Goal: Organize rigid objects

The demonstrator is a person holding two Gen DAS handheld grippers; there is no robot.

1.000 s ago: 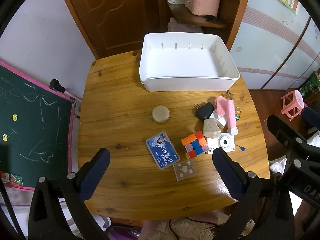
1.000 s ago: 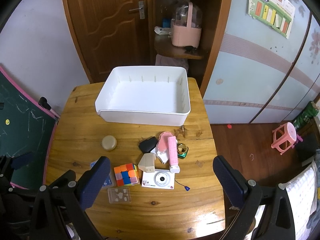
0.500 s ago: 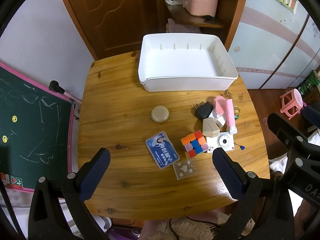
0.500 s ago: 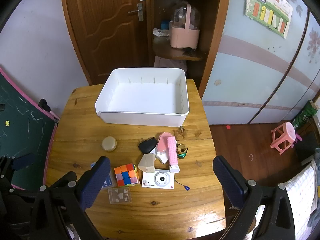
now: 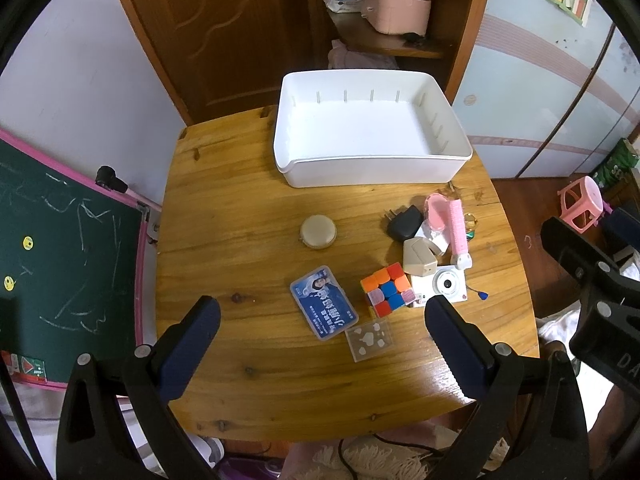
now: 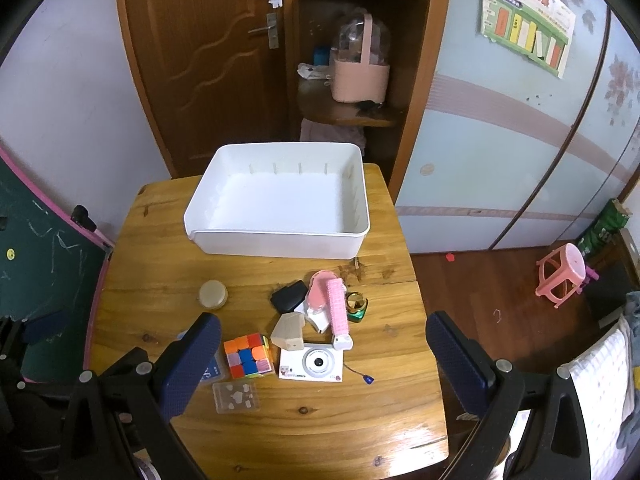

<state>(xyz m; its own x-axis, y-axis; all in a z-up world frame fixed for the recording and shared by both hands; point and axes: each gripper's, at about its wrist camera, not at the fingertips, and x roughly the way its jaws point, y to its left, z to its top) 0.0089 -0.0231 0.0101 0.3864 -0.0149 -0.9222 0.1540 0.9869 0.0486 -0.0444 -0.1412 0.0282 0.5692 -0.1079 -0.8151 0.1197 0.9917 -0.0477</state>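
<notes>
Left claw (image 5: 318,322): spread wide, empty, held above table (image 5: 248,360).
Right claw (image 6: 322,334): spread wide, empty, above cube (image 6: 247,355).

Left wrist view: high above the near edge of the surface (image 5: 248,216), looking forward and down between the spread fingers of the left claw (image 5: 318,316); well clear of the objects.
Right wrist view: same height class, set further right; floor and pink stool (image 6: 560,276) visible beside the surface (image 6: 384,320); right claw (image 6: 324,340) fingers frame the bottom.
Facing: both toward the door (image 6: 208,60).
Shared area: white bin (image 5: 372,136) (image 6: 280,208), cube (image 5: 386,288) (image 6: 248,354), toy camera (image 5: 442,286) (image 6: 312,364), chalkboard (image 5: 60,256) (image 6: 44,256).
</notes>
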